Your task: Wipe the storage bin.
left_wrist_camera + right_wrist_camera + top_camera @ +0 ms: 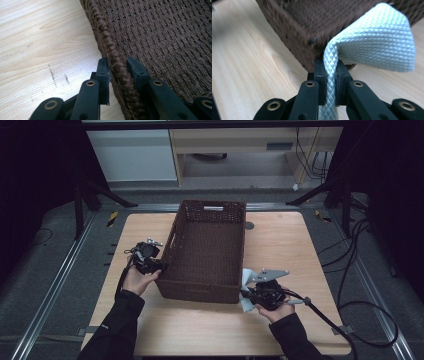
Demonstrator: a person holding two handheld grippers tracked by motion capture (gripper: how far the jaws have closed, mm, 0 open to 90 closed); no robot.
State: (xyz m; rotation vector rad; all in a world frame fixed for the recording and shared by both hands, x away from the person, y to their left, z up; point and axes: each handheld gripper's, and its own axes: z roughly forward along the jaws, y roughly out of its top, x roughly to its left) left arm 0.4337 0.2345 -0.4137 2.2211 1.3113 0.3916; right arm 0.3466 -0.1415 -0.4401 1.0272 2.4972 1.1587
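Observation:
A dark brown woven basket (207, 206) stands in the middle of the wooden table (282, 247). My left gripper (161, 266) is at the basket's left wall near the front corner. In the left gripper view the jaws of this gripper (117, 66) straddle the braided rim (106, 37), one outside and one inside, shut on it. My right gripper (245, 293) sits by the basket's front right corner, shut on a pale blue-white quilted cloth (246, 279). The cloth (377, 42) stands up between the jaws of the right gripper (330, 67) and folds over to the right, in front of the basket's corner (294, 22).
Black cables (350, 320) trail off the table's right side. Metal rails (60, 280) run along the floor on both sides. A light wooden cabinet (235, 142) and dark stand legs (100, 195) stand beyond the far edge.

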